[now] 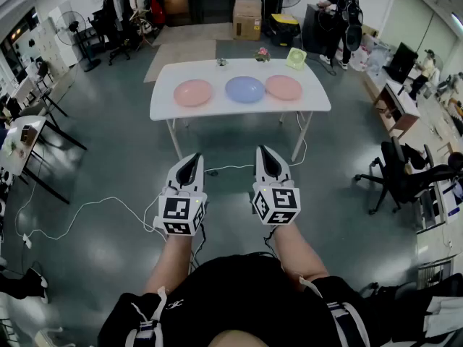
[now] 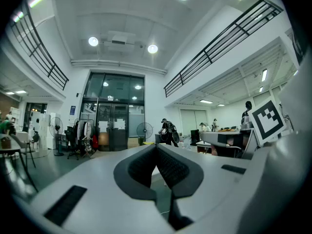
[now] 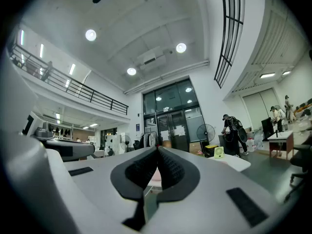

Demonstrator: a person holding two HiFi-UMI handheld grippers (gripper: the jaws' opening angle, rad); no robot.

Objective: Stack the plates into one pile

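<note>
Three plates lie in a row on a white table [image 1: 168, 107] some way ahead: a pink plate [image 1: 193, 92] at the left, a blue plate [image 1: 245, 90] in the middle and another pink plate [image 1: 283, 87] at the right. My left gripper [image 1: 190, 161] and right gripper [image 1: 268, 157] are held side by side over the floor, well short of the table, pointing toward it. Both are shut with nothing between the jaws. In the right gripper view a pink plate [image 3: 152, 175] shows just past the closed tips [image 3: 157, 149]. The left gripper [image 2: 156, 146] view shows its jaws closed too.
A small green fan [image 1: 295, 58] and small items stand at the table's far edge. White cables [image 1: 87, 212] trail over the grey floor. An office chair [image 1: 405, 176] stands at the right, a black-framed desk [image 1: 22, 139] at the left. A person with a backpack [image 1: 340, 20] stands beyond the table.
</note>
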